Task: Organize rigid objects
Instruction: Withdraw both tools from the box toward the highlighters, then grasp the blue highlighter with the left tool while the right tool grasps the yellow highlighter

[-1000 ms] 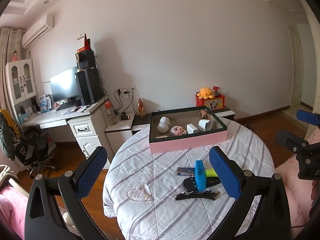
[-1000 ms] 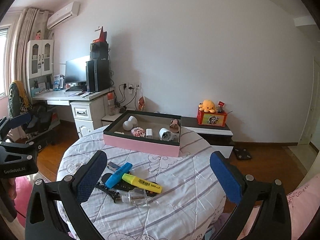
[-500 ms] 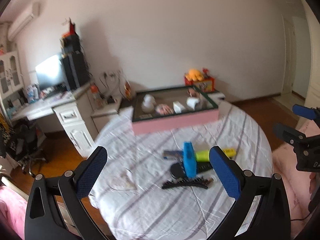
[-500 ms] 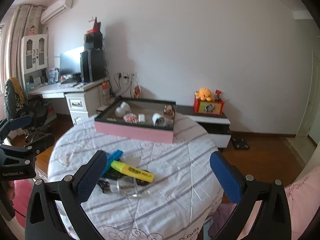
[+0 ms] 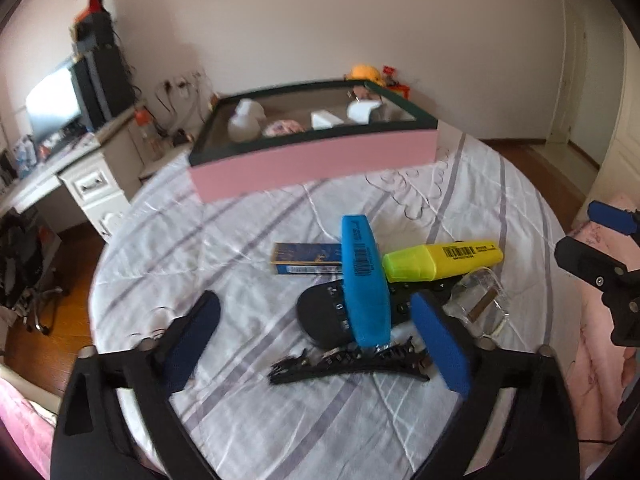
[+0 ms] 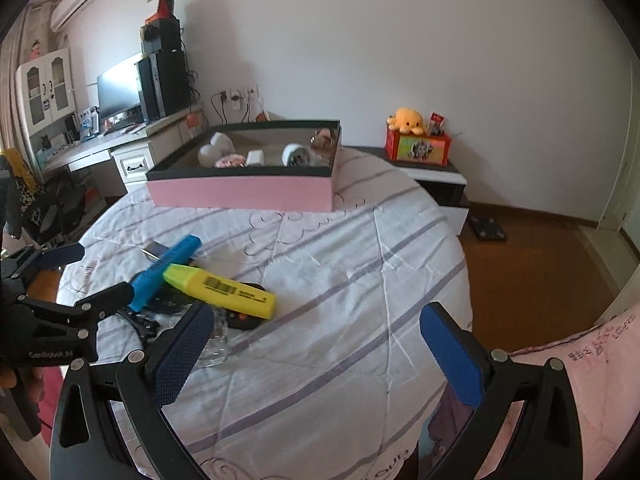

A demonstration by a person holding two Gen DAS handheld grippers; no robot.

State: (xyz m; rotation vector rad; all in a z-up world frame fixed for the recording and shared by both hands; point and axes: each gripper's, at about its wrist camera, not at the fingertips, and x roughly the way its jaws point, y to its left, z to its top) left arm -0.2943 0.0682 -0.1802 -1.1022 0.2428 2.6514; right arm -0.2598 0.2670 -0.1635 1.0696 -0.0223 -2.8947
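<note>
We see the blue highlighter (image 5: 365,280), barcode up, lying across the black remote (image 5: 324,316) on the worktop (image 5: 280,420); behind it sits the pink box (image 5: 316,160). Our left tool (image 5: 316,344) is closing around nothing, our right tool (image 6: 316,356) gapes apart.

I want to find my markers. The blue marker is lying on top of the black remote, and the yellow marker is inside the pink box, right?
Not quite. The yellow marker is not in the pink box; it lies on the table beside the blue marker, as the left wrist view shows. The blue marker does lie on the black remote.
</note>
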